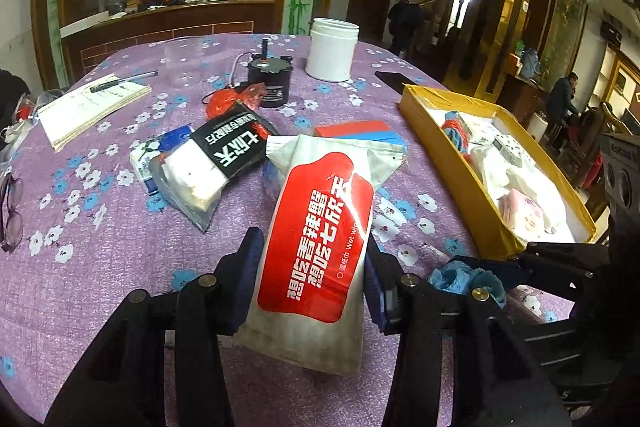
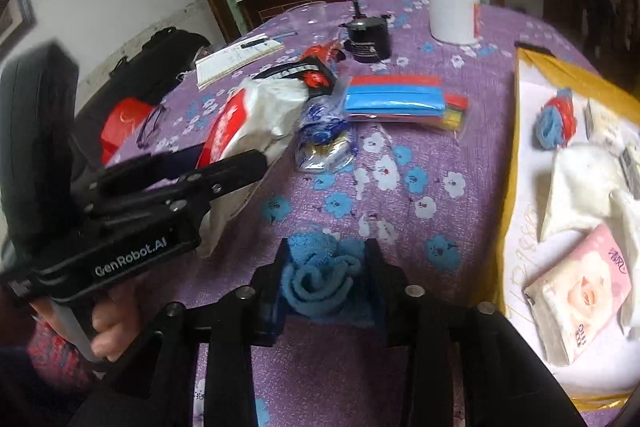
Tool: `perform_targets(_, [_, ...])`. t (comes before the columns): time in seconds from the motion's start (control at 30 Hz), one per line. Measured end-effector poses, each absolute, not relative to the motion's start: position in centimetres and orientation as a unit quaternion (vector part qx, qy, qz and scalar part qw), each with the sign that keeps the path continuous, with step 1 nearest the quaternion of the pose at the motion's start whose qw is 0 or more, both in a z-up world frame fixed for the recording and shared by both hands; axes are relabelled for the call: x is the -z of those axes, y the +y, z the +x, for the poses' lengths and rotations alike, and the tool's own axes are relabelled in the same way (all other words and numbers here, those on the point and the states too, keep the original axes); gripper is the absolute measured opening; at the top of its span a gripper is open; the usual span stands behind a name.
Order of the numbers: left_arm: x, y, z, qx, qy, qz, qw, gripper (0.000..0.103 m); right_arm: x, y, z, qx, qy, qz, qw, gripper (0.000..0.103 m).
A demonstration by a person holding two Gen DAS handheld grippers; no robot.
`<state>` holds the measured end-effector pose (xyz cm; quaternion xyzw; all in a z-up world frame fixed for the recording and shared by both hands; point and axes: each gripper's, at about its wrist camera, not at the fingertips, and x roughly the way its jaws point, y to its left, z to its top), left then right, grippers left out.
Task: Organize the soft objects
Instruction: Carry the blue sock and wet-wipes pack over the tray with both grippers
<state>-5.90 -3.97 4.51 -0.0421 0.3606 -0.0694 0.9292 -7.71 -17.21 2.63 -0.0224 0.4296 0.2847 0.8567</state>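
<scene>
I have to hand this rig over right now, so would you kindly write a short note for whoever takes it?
Left gripper: shut on the red-and-white wet wipes pack, held above the table.
Right gripper: shut on the blue cloth, just beside the yellow tray.
Done: the tray already holds a pink tissue pack, white cloths and a blue-and-red bundle.
Left: place both held items in the tray, then the black-labelled pack and the blue-printed pouch on the purple tablecloth.
</scene>
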Motion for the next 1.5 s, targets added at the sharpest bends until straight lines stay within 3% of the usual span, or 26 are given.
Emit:
perform_targets(0.4, [-4.4,-4.0,-5.8,0.072,0.362,-0.044,0.928,0.045,-2.7,-18.2,-8.9,-0.283,0.413,-0.032,0.865,0.055])
perform_targets(0.47, [-4.4,-4.1,-5.8,0.074,0.361,-0.042,0.929,0.045,-2.7,-18.3,-9.0,-0.277,0.411,-0.041,0.868,0.051])
perform_targets(0.5, [-4.4,-4.1,-5.8,0.074,0.360,-0.042,0.929,0.045,-2.7,-18.4,-9.1,-0.278,0.410,-0.040,0.868,0.040])
perform_targets(0.6, [-4.5,-4.4,-6.0,0.080,0.357,-0.036,0.930,0.045,-3.0,-18.6,-9.1,-0.286,0.410,-0.029,0.866,0.030])
perform_targets(1.5, [-5.4,-7.3,-6.4,0.117,0.354,0.000,0.928,0.045,-7.0,-24.1,-9.1,-0.268,0.357,0.069,0.892,0.030])
